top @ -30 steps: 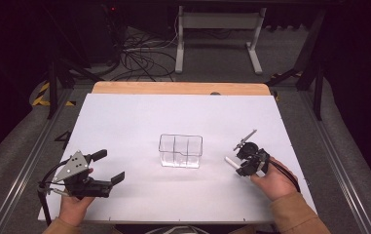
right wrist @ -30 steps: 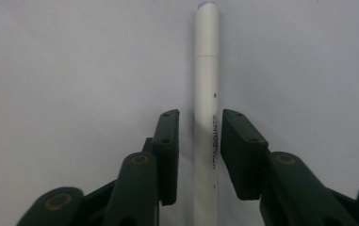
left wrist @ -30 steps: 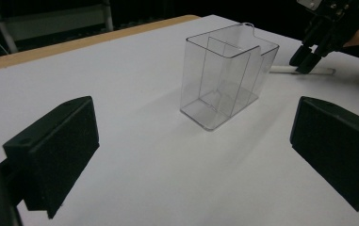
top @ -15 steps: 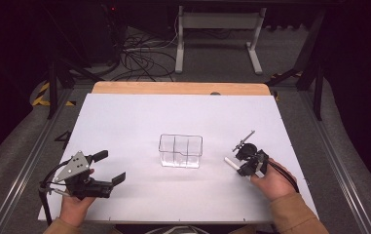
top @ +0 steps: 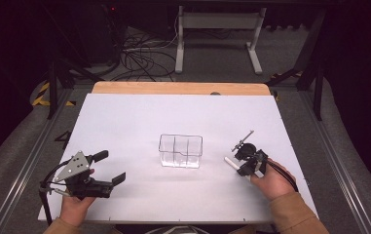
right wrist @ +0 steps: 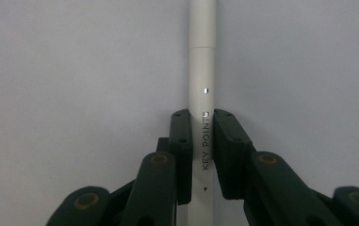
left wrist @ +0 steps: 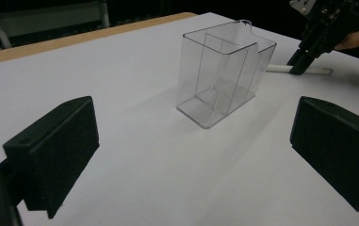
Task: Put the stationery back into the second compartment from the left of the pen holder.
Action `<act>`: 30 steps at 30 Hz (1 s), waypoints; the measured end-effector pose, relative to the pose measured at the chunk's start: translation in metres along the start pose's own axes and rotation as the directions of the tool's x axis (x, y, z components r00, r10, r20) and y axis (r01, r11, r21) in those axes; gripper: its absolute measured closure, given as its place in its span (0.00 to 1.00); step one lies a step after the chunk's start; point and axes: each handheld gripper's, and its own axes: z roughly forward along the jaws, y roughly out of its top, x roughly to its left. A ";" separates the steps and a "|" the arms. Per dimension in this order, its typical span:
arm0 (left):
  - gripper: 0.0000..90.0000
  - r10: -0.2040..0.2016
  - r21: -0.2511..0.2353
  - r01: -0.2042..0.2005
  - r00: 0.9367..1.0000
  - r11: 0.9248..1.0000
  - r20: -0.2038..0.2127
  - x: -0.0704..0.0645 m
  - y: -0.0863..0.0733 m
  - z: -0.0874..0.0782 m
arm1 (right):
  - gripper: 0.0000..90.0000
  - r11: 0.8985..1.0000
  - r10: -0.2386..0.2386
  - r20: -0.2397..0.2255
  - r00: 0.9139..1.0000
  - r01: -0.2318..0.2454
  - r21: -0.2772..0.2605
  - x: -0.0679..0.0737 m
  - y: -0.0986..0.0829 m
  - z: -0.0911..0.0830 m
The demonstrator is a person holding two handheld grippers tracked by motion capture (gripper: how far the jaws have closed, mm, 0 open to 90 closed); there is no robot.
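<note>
A white table (top: 124,122) carries a clear plastic box (top: 180,150) with dividers, standing upright near the middle. To the left of the box and nearer the person, the left gripper (top: 109,168) rests low with its jaws wide apart, nothing between them. Just right of the box, the right gripper (top: 240,163) is clamped on a white pen (right wrist: 202,70) lying on the table, apart from the box's wall.
</note>
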 end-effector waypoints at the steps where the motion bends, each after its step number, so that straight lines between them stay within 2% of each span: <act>1: 0.03 0.004 0.000 -0.004 1.000 1.000 -0.002 0.000 0.000 0.000 | 0.88 1.000 0.001 0.000 1.000 -0.001 0.000 0.000 0.000 0.000; 8: 0.03 0.003 -0.007 -0.003 1.000 1.000 -0.002 0.001 0.000 -0.001 | 0.88 1.000 0.004 -0.009 1.000 -0.004 -0.023 0.000 -0.001 -0.004; 12: 0.03 0.004 -0.008 -0.004 1.000 1.000 -0.001 0.001 0.000 -0.001 | 0.89 0.998 0.000 -0.008 1.000 -0.001 -0.065 0.001 -0.003 -0.011; 14: 0.03 0.004 -0.008 -0.004 1.000 1.000 -0.001 0.001 0.000 -0.001 | 0.89 0.995 -0.001 -0.007 1.000 0.000 -0.098 0.001 -0.004 -0.016; 15: 0.03 0.003 -0.009 -0.003 1.000 1.000 -0.002 0.001 0.000 0.000 | 0.88 0.991 -0.001 -0.009 1.000 -0.001 -0.136 0.001 -0.006 -0.023; 16: 0.03 0.003 -0.008 -0.003 1.000 1.000 -0.001 0.001 0.000 0.000 | 0.88 0.991 -0.001 -0.009 1.000 -0.001 -0.136 0.001 -0.006 -0.023; 17: 0.03 -0.001 -0.008 0.001 1.000 1.000 0.000 0.001 0.000 0.000 | 0.88 0.984 -0.004 -0.007 1.000 0.003 -0.180 0.001 -0.008 -0.029; 18: 0.03 0.004 -0.007 -0.004 1.000 1.000 -0.001 0.001 0.000 -0.001 | 0.88 0.984 -0.004 -0.007 1.000 0.003 -0.180 0.001 -0.008 -0.029; 20: 0.03 0.004 -0.008 -0.004 1.000 1.000 -0.001 0.001 0.000 -0.001 | 0.88 0.976 -0.010 -0.006 1.000 0.009 -0.220 0.001 -0.009 -0.035; 24: 0.03 -0.002 -0.008 0.002 1.000 1.000 0.000 0.000 0.000 0.000 | 0.88 0.950 -0.022 0.008 1.000 0.023 -0.311 0.003 -0.013 -0.048; 25: 0.03 -0.002 -0.009 0.002 1.000 1.000 0.000 0.000 0.000 0.000 | 0.88 0.950 -0.022 0.008 1.000 0.023 -0.311 0.003 -0.013 -0.048; 26: 0.03 0.003 -0.009 -0.003 1.000 1.000 -0.001 0.001 0.000 -0.001 | 0.88 0.944 -0.026 0.013 1.000 0.029 -0.329 0.004 -0.014 -0.050; 27: 0.03 0.003 -0.008 -0.003 1.000 1.000 -0.001 0.000 0.000 -0.001 | 0.88 0.931 -0.029 0.018 0.999 0.033 -0.364 0.005 -0.016 -0.054; 28: 0.03 -0.002 -0.011 0.002 1.000 1.000 0.001 0.000 0.000 -0.001 | 0.88 0.931 -0.029 0.018 0.999 0.033 -0.364 0.005 -0.016 -0.054; 29: 0.03 0.000 -0.011 0.000 1.000 1.000 0.000 0.000 0.000 -0.001 | 0.88 0.914 -0.036 0.028 0.999 0.045 -0.403 0.006 -0.017 -0.059; 30: 0.03 0.002 -0.011 -0.002 1.000 1.000 -0.001 0.000 0.000 -0.001 | 0.88 0.914 -0.036 0.028 0.999 0.045 -0.403 0.006 -0.017 -0.059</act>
